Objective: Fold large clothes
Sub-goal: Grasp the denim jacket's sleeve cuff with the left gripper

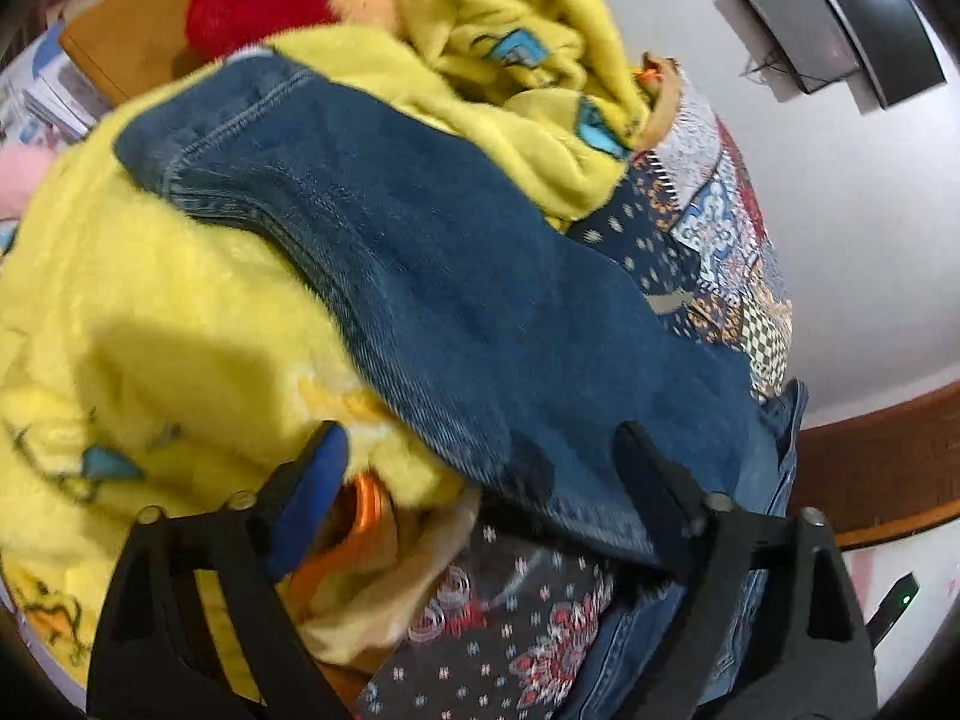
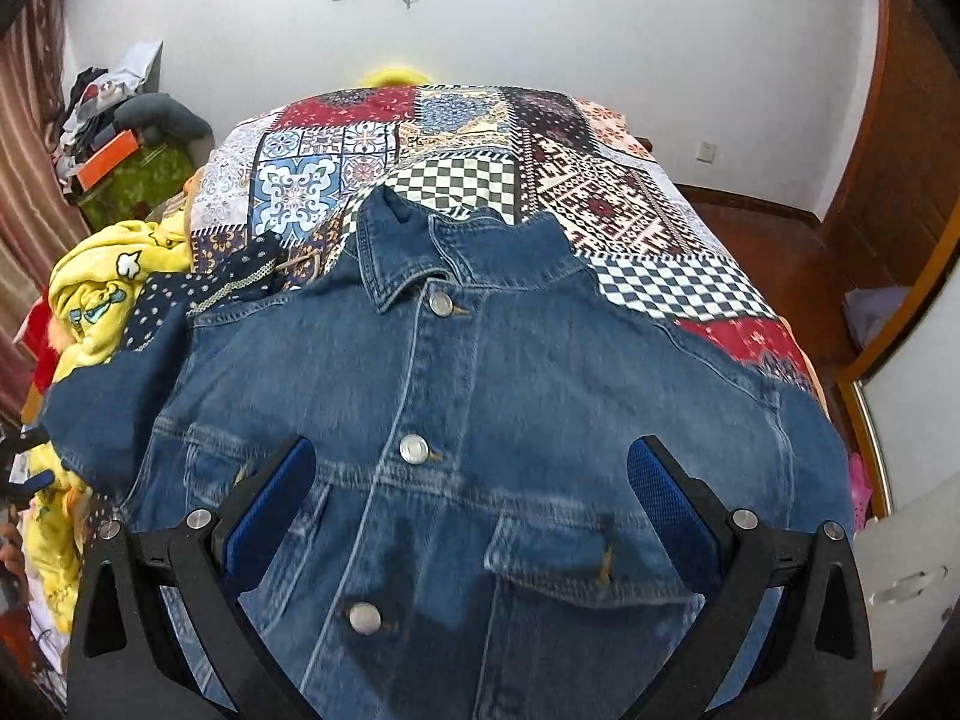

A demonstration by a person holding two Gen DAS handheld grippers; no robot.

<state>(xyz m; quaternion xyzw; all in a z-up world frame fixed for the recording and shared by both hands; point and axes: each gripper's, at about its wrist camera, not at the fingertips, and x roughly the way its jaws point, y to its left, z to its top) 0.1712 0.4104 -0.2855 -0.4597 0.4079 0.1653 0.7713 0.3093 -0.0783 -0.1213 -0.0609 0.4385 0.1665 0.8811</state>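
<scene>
Right wrist view shows the denim jacket [image 2: 456, 420] lying face up and buttoned on the patchwork bedspread [image 2: 456, 144], collar towards the far wall, body spread flat across the near half of the bed; by that look the laying-out step is finished, but no fold has been made yet. The jacket's left sleeve [image 1: 420, 252] runs out to the left side of the bed and lies draped over a heap of yellow fleece blanket [image 1: 150, 276], so it is not tucked in; the right sleeve goes off over the right edge of the bed and I cannot tell how it lies. The right gripper [image 2: 471, 474] hovers over the chest of the jacket with its jaws spread wide and nothing between the blue pads, released. The left gripper [image 1: 480, 456] is down at the sleeve near the shoulder, its jaws standing apart on either side of the denim edge; the pads do not appear to press the cloth, so I judge it open and not yet gripping. What is left, as I read it: both sleeves to be brought across the body, then the body folded over, so the folding proper has barely begun
</scene>
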